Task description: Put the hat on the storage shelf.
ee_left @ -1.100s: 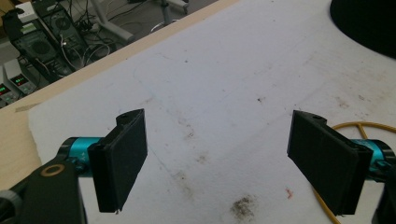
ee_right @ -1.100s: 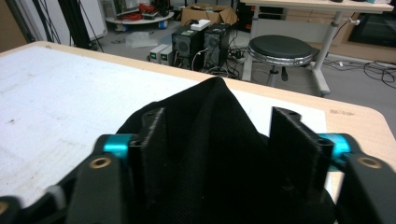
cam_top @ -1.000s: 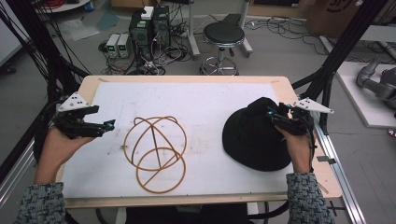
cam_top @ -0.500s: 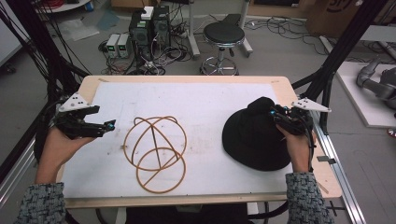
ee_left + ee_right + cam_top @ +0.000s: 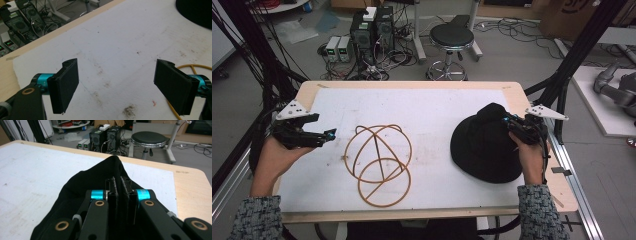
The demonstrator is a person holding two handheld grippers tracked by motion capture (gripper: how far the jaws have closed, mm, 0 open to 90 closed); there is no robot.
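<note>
A black fabric hat (image 5: pixel 484 147) lies on the right of the white table top (image 5: pixel 427 107). My right gripper (image 5: pixel 506 121) sits at its right edge, shut on a fold of the cloth. In the right gripper view the closed jaws (image 5: pixel 120 185) pinch the black hat (image 5: pixel 90 180), whose fabric rises in a peak just ahead of them. An orange wire frame (image 5: pixel 379 160) of linked hoops lies left of centre. My left gripper (image 5: pixel 330 134) hovers to the left of it, open and holding nothing (image 5: pixel 118 85). A bit of the orange wire frame (image 5: pixel 191 67) shows by its right jaw.
The table has a wooden rim (image 5: pixel 412 85) and black frame posts at both sides. Beyond the far edge stand a round stool (image 5: pixel 452 37) and computer boxes with cables (image 5: pixel 372 30) on the floor. The white surface is stained (image 5: pixel 128 110) near the left gripper.
</note>
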